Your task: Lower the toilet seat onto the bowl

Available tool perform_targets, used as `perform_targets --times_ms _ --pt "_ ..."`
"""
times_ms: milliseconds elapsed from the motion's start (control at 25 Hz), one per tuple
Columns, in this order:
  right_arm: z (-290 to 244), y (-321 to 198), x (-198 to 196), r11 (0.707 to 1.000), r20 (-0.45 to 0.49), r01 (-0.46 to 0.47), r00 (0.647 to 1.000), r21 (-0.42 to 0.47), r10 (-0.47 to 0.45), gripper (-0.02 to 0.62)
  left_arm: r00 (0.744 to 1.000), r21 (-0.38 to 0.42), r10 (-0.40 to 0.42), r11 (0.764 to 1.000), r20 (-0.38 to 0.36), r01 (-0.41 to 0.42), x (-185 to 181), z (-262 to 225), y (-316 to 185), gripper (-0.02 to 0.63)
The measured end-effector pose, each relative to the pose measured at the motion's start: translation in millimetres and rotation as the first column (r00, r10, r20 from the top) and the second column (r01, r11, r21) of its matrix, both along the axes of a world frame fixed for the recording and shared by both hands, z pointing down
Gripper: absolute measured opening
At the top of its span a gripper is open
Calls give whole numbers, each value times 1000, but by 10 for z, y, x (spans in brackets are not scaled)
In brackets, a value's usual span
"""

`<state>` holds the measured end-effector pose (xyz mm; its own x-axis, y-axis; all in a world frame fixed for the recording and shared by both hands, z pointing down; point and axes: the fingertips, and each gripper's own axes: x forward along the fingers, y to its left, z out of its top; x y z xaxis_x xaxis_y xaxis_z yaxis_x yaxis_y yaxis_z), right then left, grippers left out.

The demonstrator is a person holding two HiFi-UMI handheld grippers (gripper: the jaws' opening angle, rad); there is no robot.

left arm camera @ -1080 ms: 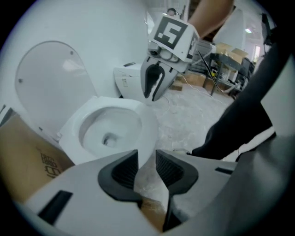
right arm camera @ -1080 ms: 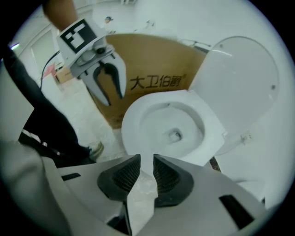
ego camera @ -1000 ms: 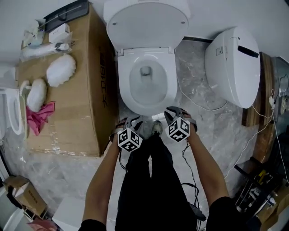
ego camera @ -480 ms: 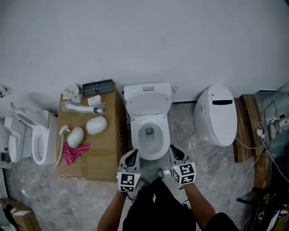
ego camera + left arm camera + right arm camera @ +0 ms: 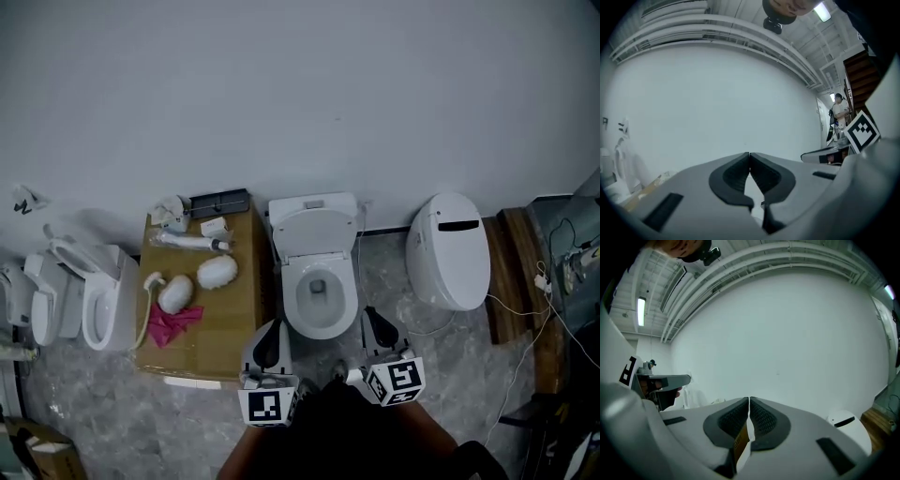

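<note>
White oval plastic toilet seat (image 5: 315, 232) stands raised w/ the lid, leaning back on the cistern just above centre of the head view; can't split seat from lid at this size. White ceramic bowl (image 5: 322, 330) lies open right below it. Left gripper (image 5: 271, 330) sits lower-centre, near the bowl's front left, not touching. Right gripper (image 5: 373, 317) is just beside the bowl's front right, also apart. In their own views both point at the white wall: left fingers (image 5: 736, 173) pressed together, nothing btwn them; right fingers (image 5: 761, 418) all but together w/ a hairline gap, nothing held. Left of the toilet is a brown cardboard box (image 5: 225, 323) w/ white rounded things and a pink cloth (image 5: 172, 323). To the right is a closed white toilet unit (image 5: 448, 251), w/ grey marble floor (image 5: 94, 394) around. Step, as I judge it: seat untouched, reach not begun, so task at its start. Next move prob. calls for reaching fwd over the bowl to the seat's top edge and hooking it, or parting the jaws to pinch it. Then tip it fwd and ease it down so it doesn't slam.
</note>
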<state>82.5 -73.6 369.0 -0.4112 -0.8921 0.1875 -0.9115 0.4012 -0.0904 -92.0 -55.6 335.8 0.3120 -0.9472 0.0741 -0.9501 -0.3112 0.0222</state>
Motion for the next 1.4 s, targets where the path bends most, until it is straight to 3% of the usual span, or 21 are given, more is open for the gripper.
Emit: perform_targets --times_ms 360,760,960,1400 --pt "-12 160 -78 1000 2 31 1000 3 -31 32 1000 -7 4 1000 1 -4 33 51 87 11" --pt "-163 59 -228 996 -24 53 998 65 -51 26 1000 -7 2 1000 23 -2 -29 8 -33 11" --pt "-160 44 -270 997 -20 54 998 61 -53 26 999 -48 12 999 52 -9 -53 56 -23 11" --pt "-134 59 -247 997 -21 58 998 57 -57 26 1000 -33 15 999 28 -15 13 59 -20 11"
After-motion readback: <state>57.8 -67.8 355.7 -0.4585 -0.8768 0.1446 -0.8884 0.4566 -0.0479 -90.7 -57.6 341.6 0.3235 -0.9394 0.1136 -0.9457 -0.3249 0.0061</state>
